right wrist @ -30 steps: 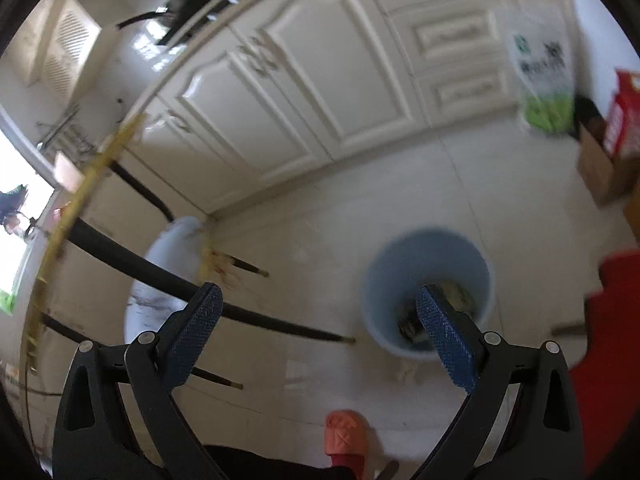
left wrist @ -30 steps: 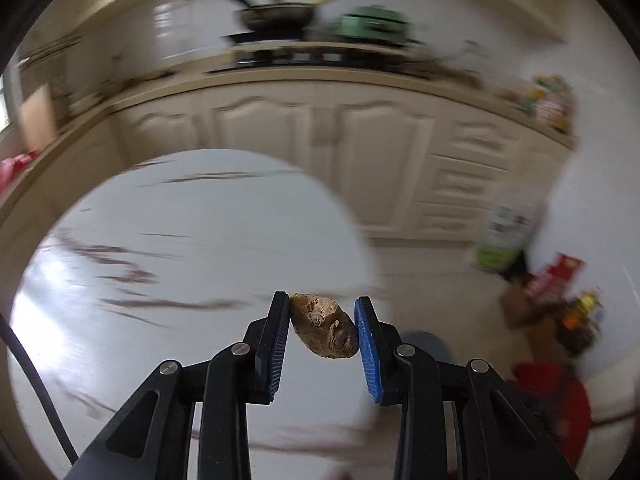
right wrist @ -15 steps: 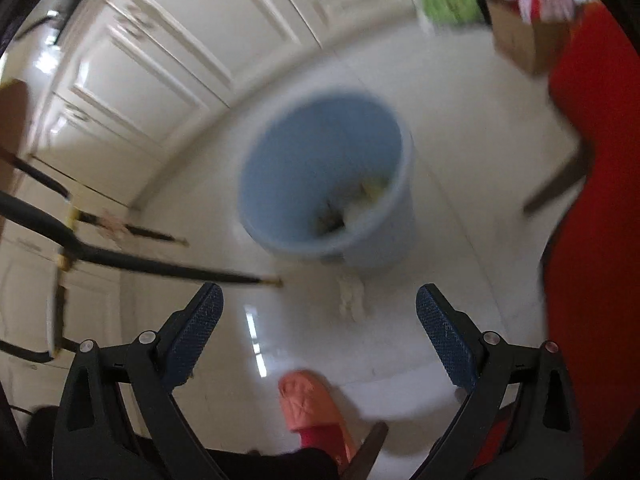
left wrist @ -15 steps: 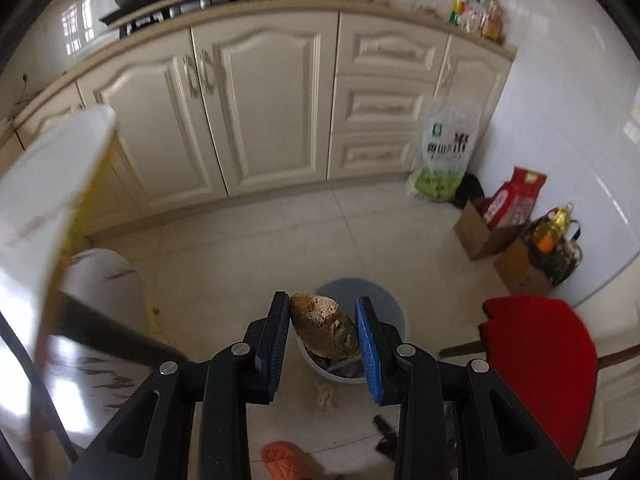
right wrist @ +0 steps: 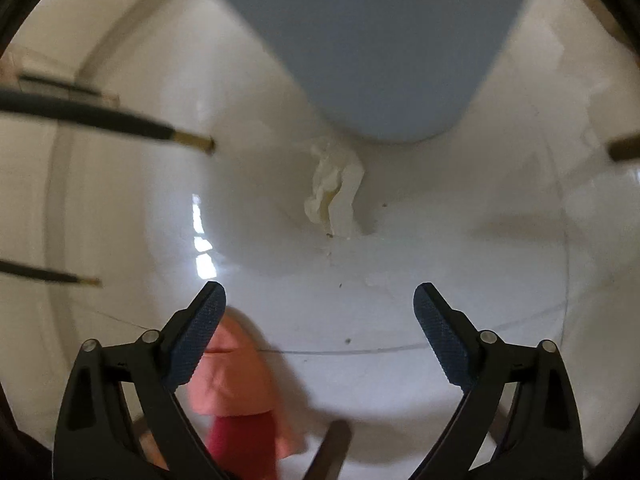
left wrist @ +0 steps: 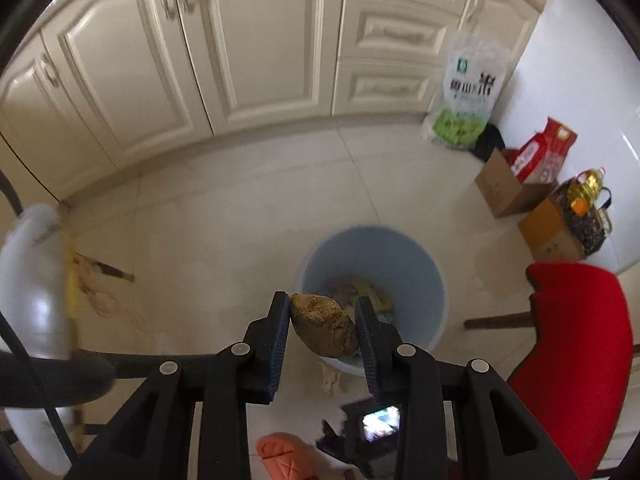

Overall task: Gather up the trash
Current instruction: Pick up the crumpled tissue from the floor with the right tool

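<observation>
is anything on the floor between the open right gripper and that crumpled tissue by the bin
Nothing visible does. The right gripper faces bare pale floor up to the crumpled white tissue, which lies against the base of the blue plastic bin.

At lower centre, the left gripper [left wrist: 322, 330] clamps a brown lump [left wrist: 323, 325] between its blue pads. Just behind it a blue bin [left wrist: 424, 276] stands on the tiled floor, scraps inside. A red chair [left wrist: 576, 344] fills the lower right; cream cabinets [left wrist: 248, 48] span the top.

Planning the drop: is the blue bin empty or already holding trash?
Holding trash: scraps lie on the bottom of the blue bin, seen in the left wrist view.
</observation>
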### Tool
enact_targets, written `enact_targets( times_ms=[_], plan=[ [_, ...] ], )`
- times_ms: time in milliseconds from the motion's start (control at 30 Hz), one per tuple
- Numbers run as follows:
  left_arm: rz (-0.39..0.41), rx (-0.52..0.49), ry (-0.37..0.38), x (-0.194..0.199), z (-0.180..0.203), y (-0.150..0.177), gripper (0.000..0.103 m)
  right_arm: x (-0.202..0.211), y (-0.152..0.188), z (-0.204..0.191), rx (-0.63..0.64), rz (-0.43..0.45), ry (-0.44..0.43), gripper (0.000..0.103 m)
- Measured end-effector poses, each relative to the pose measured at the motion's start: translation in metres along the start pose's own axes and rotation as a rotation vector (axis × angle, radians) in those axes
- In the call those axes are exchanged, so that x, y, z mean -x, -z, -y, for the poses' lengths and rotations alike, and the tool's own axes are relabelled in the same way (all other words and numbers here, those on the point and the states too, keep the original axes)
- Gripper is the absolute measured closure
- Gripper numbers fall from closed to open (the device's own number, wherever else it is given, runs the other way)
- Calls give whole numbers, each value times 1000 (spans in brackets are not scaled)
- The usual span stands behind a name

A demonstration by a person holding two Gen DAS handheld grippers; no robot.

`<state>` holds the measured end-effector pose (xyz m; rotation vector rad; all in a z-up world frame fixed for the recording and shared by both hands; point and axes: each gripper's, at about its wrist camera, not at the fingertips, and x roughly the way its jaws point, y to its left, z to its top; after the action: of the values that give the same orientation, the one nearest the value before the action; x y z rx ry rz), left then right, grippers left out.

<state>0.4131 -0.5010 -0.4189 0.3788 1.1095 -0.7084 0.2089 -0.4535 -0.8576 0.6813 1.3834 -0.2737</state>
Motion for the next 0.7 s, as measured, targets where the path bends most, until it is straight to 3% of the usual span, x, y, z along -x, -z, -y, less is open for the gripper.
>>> enact_targets(
  times_ms=[167,200,367,467,533,567,700],
  plan=[
    [-84,33,27,-53,-8,-6,74,-46,-13,-8,51,-30,36,23],
    [-91,34,23,-61,-10,-10,74,-55,-16,-11,74,-31,53,31],
    [-94,35,14,-83,-15,-18,74,-75,-23,-14,121,-41,91,44],
    [-105,25,12,-96,-10,-21,74,-76,-28,-10,116,-42,104,45],
    [-111,27,11,-94,-8,-13,74,-76,-30,-7,114,-44,89,56],
    [-111,29,8,-91,-8,-10,74,-76,-31,-6,120,-46,95,69],
    [-136,31,7,-95,-5,-6,73,-83,-32,1,136,-52,67,80]
  ],
)
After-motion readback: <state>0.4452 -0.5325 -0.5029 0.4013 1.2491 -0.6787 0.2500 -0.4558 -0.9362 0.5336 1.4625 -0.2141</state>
